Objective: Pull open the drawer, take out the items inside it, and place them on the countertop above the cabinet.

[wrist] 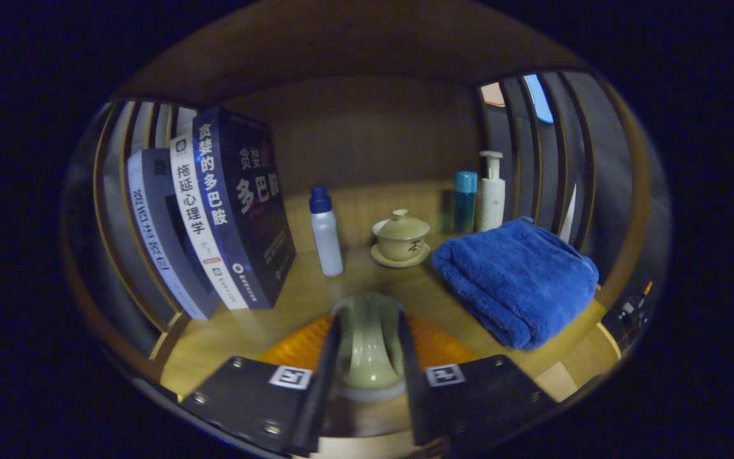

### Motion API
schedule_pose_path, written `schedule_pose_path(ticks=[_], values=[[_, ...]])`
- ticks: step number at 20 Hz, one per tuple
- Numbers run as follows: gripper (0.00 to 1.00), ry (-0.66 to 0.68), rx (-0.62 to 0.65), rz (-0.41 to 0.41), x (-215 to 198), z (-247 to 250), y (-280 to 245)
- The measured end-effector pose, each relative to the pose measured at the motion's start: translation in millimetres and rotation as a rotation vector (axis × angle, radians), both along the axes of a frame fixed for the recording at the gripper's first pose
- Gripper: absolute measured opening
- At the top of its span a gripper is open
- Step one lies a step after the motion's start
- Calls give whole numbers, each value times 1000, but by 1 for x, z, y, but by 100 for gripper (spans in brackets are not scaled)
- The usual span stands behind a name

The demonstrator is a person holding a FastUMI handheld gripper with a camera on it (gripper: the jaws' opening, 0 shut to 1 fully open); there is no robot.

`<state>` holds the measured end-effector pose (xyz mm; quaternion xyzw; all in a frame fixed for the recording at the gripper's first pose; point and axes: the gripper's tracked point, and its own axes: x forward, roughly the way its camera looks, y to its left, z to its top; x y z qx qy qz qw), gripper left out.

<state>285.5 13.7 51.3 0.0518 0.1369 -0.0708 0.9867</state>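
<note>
Home-like wooden shelf nook, books, lidded teacup, folded towel, toiletry bottles

pretty dim, warm yellowish cast; heavy fisheye bend toward edges, books curve hard; towel sharp, gripper clamped on pale vase, both soft up close

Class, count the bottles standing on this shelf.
3. A white bottle beside the books; a blue bottle and pump bottle behind the towel. Others may be hidden.
</note>
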Motion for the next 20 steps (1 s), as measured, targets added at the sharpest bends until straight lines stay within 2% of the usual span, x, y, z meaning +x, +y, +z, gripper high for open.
schedule_pose_path(ticks=[5, 7, 12, 17, 20], values=[[81, -165, 44, 11, -55, 45, 1], [98, -158, 12, 0, -87, 53, -8], [99, -154, -73, 12, -156, 69, -17], [98, -265, -48, 154, -233, 87, 0], [98, -285, -111, 136, -281, 78, -19]])
